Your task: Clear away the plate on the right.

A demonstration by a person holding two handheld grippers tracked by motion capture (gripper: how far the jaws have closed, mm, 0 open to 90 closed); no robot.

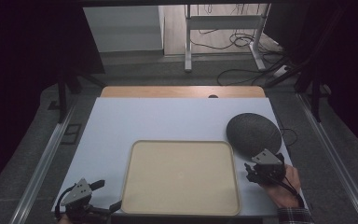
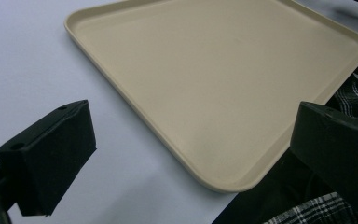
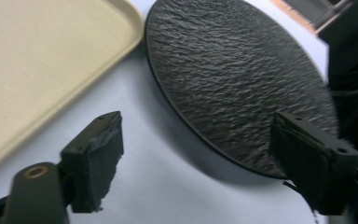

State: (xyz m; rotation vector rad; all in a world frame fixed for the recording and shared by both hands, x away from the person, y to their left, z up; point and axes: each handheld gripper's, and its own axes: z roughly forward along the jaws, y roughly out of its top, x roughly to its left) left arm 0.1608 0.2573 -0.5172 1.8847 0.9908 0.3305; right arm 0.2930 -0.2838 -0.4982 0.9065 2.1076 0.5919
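A beige tray [image 1: 181,177] lies empty on the white table top [image 1: 163,121], near its front edge. To its right rests a round black plate [image 1: 254,132] with a rough slate-like surface. My right gripper [image 1: 251,170] hovers at the plate's near edge, open. In the right gripper view its jaws [image 3: 198,123] straddle the plate's [image 3: 233,70] rim without touching it, and the tray's [image 3: 37,56] corner is at the left. My left gripper [image 1: 106,195] sits open at the tray's near left corner. In the left gripper view its jaws [image 2: 191,116] frame the tray [image 2: 214,70] with nothing between the pads.
The table's wooden far edge [image 1: 182,91] shows beyond the white top. Metal rails [image 1: 46,158] run along both sides of the table. A checked sleeve [image 2: 354,98] lies just past the tray's corner. Cables and a desk frame [image 1: 223,42] stand on the floor behind.
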